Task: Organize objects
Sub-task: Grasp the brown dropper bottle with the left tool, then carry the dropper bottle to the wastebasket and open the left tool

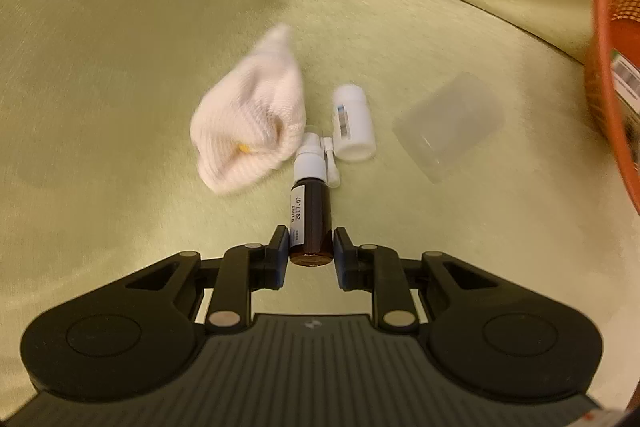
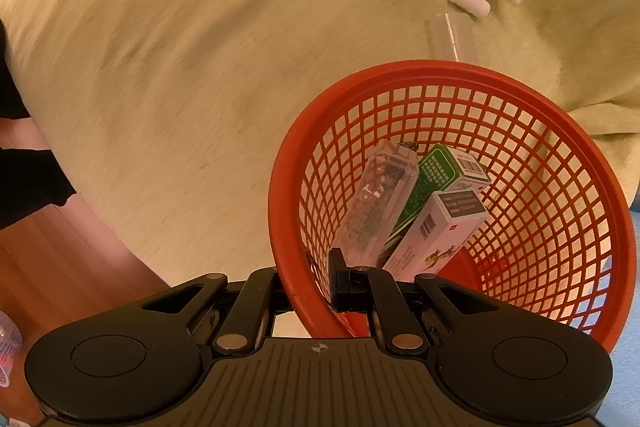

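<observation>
Left wrist view: the left gripper (image 1: 311,247) is clamped on a brown spray bottle (image 1: 311,217) over the green cloth (image 1: 120,67), its nozzle near a sock (image 1: 248,123) and white vial (image 1: 354,123).

Right wrist view: the right gripper (image 2: 316,279) pinches the red basket (image 2: 440,71) rim, boxes (image 2: 444,223) inside.

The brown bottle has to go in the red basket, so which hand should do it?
Left. Its gripper already has the brown bottle squeezed in its jaws. The right gripper is busy pinching the red basket by its rim.
</observation>
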Motion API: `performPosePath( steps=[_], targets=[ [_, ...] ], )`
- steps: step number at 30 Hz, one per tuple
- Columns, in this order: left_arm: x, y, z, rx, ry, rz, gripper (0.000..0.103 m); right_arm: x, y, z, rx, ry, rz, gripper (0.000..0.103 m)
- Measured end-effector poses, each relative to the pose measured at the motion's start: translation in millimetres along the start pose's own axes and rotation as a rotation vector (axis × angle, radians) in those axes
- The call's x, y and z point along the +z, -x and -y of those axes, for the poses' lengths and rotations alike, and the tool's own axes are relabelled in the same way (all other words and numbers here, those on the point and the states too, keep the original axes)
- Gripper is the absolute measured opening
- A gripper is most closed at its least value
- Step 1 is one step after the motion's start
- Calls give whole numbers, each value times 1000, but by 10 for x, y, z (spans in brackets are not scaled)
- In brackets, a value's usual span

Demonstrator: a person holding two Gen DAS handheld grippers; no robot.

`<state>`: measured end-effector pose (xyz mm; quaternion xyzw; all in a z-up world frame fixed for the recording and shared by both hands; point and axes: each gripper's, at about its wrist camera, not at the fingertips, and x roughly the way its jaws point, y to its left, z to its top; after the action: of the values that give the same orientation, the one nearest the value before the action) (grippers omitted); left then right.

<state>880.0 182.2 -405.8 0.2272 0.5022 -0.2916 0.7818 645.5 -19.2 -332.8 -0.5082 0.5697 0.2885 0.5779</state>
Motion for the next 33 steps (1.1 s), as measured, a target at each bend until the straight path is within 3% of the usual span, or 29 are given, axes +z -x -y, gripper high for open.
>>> performPosePath(
  steps=[10, 33],
  targets=[
    [-276, 103, 143, -9, 1, -15, 20, 7, 23, -3, -6, -16, 2, 4],
    [-158, -98, 204, -3, -29, -35, 19, -2, 2, -2, -4, -24, -1, 4]
  ],
)
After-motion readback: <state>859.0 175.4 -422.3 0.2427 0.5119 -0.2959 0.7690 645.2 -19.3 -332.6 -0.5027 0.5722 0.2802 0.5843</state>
